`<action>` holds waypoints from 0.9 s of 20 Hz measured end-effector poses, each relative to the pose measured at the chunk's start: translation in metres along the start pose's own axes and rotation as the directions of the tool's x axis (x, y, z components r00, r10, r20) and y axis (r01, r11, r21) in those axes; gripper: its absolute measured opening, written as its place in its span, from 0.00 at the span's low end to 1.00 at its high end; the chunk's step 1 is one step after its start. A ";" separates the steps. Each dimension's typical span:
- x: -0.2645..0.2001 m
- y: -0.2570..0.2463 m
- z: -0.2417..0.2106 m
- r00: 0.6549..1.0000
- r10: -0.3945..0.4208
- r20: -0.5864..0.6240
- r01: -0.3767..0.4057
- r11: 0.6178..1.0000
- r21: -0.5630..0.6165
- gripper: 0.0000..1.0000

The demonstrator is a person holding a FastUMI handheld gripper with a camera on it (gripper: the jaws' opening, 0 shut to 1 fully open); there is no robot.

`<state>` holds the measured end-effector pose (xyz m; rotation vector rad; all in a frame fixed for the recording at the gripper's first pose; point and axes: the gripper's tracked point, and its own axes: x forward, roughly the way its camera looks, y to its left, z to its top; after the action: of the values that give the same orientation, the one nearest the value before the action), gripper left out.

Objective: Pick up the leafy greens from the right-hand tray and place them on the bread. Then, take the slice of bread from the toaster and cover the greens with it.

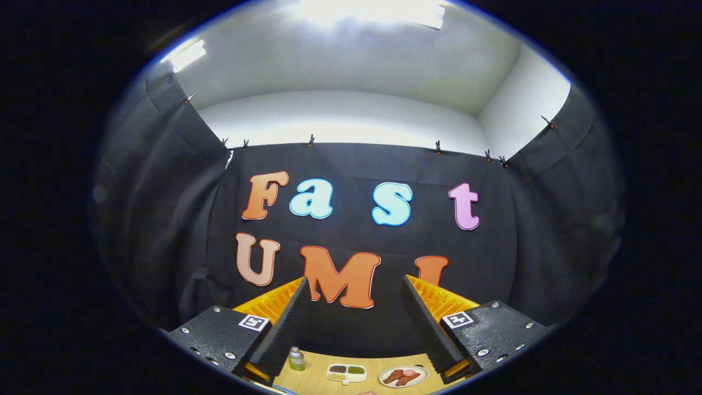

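The fingers (351,323) stand wide apart with nothing between them, raised and aimed at the booth wall rather than down at the work. Low in the frame, between and below the fingertips, a strip of tabletop (318,378) shows a small bottle (296,359) at lower left, a divided tray (346,372) in the middle with a green portion in its right compartment, and a plate (403,376) of reddish-brown food at lower right. Whether that green is the leafy greens is too small to tell. Any reach for these things would call for tipping the fingers down and forward.
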<state>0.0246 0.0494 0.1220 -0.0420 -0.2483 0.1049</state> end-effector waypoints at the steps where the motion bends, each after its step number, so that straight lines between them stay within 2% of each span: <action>1: -0.004 -0.003 0.003 1.000 -0.008 0.006 0.008 1.000 -0.008 0.99; 5: -0.008 -0.004 -0.002 1.000 -0.007 -0.030 0.008 1.000 0.021 1.00; 11: -0.004 -0.012 0.004 1.000 -0.026 -0.011 0.026 1.000 0.008 1.00; 18: 0.001 -0.002 0.004 1.000 0.012 -0.004 -0.012 0.999 0.039 1.00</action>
<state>0.0245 0.0471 0.1263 -0.0046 -0.2419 0.1216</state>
